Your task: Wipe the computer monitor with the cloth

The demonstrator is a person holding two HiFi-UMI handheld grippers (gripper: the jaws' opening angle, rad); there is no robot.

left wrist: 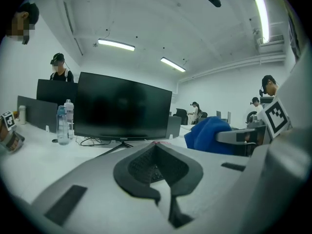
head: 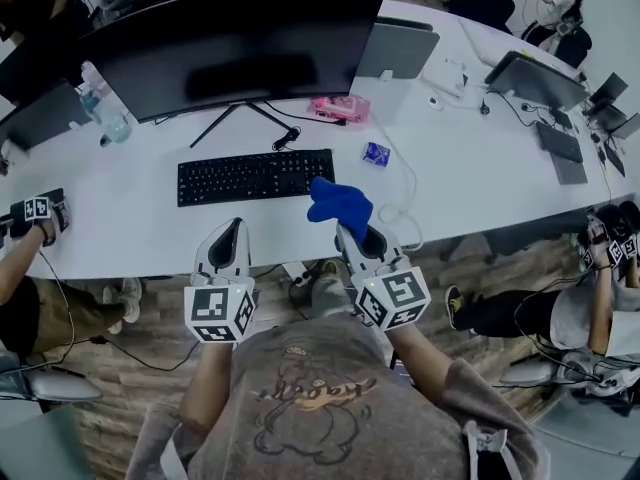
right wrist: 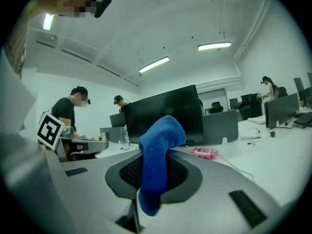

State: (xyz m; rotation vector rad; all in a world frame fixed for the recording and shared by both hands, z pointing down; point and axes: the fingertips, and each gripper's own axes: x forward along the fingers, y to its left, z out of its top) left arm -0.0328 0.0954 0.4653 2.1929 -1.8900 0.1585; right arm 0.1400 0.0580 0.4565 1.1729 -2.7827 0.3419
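The wide black computer monitor (head: 230, 48) stands on its stand at the back of the white desk (head: 470, 168), screen dark. It shows ahead in the left gripper view as monitor (left wrist: 122, 106) and in the right gripper view as monitor (right wrist: 165, 113). My right gripper (head: 362, 234) is shut on a blue cloth (head: 340, 205), which sticks up past the jaws over the desk's front edge; in its own view the cloth (right wrist: 155, 165) hangs folded over between the jaws. My left gripper (head: 230, 228) hovers beside it, shut and holding nothing, short of the black keyboard (head: 255, 176).
A water bottle (head: 105, 113) stands left of the monitor. A pink packet (head: 338, 108) and a small blue packet (head: 376, 154) lie right of the stand, with a white cable (head: 408, 193). A grey screen back (head: 395, 50) stands behind. Other people sit at both sides.
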